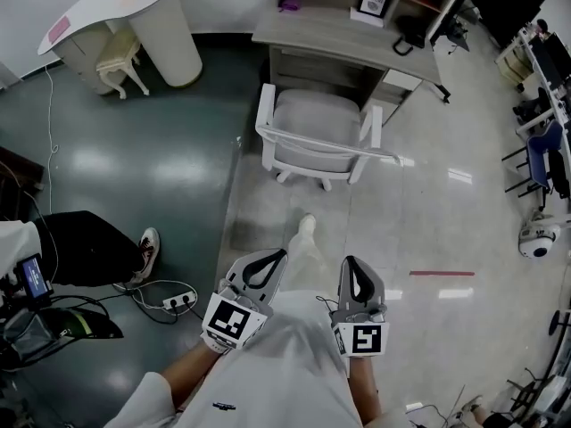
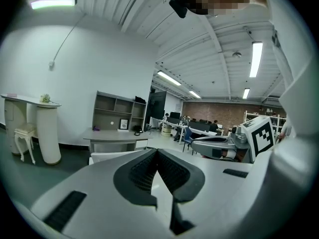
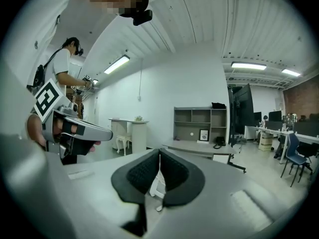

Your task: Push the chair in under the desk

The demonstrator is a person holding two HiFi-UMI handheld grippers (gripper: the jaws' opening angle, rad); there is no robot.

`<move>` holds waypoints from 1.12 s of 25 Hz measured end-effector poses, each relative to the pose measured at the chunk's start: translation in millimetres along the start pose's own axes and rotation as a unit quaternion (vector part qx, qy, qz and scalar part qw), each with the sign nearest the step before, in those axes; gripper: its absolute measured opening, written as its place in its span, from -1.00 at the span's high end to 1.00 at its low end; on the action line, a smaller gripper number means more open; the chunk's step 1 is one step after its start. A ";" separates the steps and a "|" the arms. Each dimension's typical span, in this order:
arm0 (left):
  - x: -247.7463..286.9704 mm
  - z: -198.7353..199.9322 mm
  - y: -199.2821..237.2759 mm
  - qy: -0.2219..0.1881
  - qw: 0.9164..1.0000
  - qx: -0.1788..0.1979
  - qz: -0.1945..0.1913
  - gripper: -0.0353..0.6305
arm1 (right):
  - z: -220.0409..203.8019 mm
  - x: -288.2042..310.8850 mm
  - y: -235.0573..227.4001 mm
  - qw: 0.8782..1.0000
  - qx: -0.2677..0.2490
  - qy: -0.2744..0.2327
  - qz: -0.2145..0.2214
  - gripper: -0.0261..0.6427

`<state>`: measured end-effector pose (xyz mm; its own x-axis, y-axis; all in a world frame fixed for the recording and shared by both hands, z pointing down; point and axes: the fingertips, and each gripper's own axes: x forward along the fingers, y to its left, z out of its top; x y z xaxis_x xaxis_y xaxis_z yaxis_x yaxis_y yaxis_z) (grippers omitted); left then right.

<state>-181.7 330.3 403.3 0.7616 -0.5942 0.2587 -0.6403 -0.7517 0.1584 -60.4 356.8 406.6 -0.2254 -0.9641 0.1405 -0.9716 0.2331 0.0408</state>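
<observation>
In the head view a white armchair with a grey seat (image 1: pixel 319 137) stands pulled out from the grey desk (image 1: pixel 343 36), its back toward me. Both grippers are held side by side near my waist, well short of the chair and pointing at it. The left gripper (image 1: pixel 277 257) is shut with nothing in it, and so is the right gripper (image 1: pixel 350 262). In the left gripper view the shut jaws (image 2: pixel 156 152) aim at the desk (image 2: pixel 113 136). In the right gripper view the shut jaws (image 3: pixel 159 152) show the chair (image 3: pixel 156 184) in the gap below them.
A white curved counter (image 1: pixel 134 12) and a small stool (image 1: pixel 120 56) stand at far left. Another person's leg and shoe (image 1: pixel 147 250) and a power strip with cables (image 1: pixel 174 301) lie left of me. Red tape (image 1: pixel 442 273) marks the floor; office chairs (image 1: pixel 540 150) sit far right.
</observation>
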 end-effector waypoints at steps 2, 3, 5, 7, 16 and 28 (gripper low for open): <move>22.8 5.8 13.7 -0.001 1.000 0.003 -0.001 0.87 | -4.9 23.6 -17.1 1.000 0.005 0.005 0.001 0.88; 35.3 9.9 22.3 -0.003 1.000 0.003 -0.003 0.87 | -5.7 37.5 -26.2 1.000 0.006 0.007 0.002 0.88; 61.9 18.4 39.3 -0.003 1.000 0.002 -0.005 0.87 | -3.0 68.3 -44.6 1.000 0.005 0.006 0.007 0.88; 92.2 30.0 54.0 0.002 1.000 0.009 -0.003 0.87 | 4.6 100.9 -64.0 1.000 -0.003 0.002 0.020 0.88; 213.8 93.8 107.3 0.013 0.999 0.024 0.030 0.87 | 30.4 221.7 -153.7 0.997 -0.013 0.011 0.075 0.87; 263.4 93.2 126.0 0.047 0.997 0.033 0.048 0.87 | 13.0 256.6 -184.8 0.994 0.000 0.034 0.104 0.87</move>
<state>-52.4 52.4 402.6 0.6829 -0.6371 0.3574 -0.6991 -0.7118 0.0672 60.4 64.7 422.2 -0.4154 -0.8846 0.2119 -0.9048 0.4259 0.0043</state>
